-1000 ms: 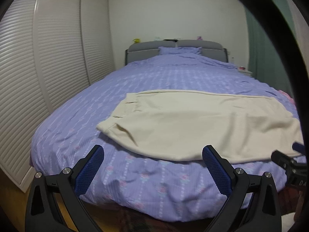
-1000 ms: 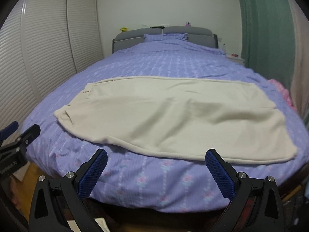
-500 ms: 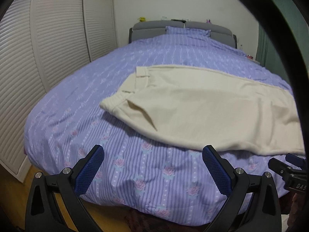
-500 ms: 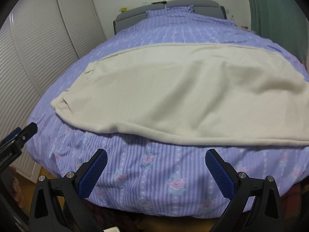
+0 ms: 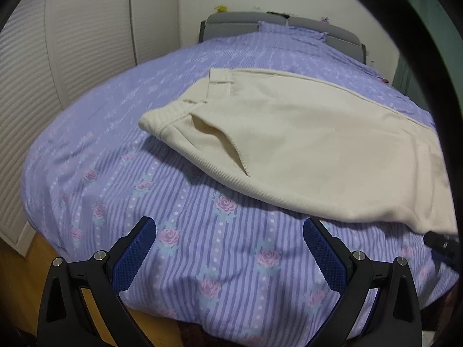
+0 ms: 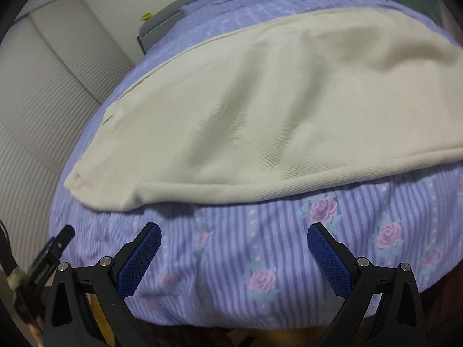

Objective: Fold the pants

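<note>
Grippers [image 5: 230, 256] [image 6: 234, 256] gape above floral bedspread [image 5: 185, 217], shuttered wardrobe [image 5: 58, 66] beside.

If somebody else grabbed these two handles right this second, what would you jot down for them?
Left hand-held gripper: open, empty, over the bedspread just short of the pants.
Right hand-held gripper: open, empty, also just short of the pants' near edge.
Pants: cream, spread flat across the bed, waistband toward the left, legs running right.
Done: nothing folded or gripped yet.
Left: grasp the near edge with both, then fold, probably in stages, and smooth it.
</note>
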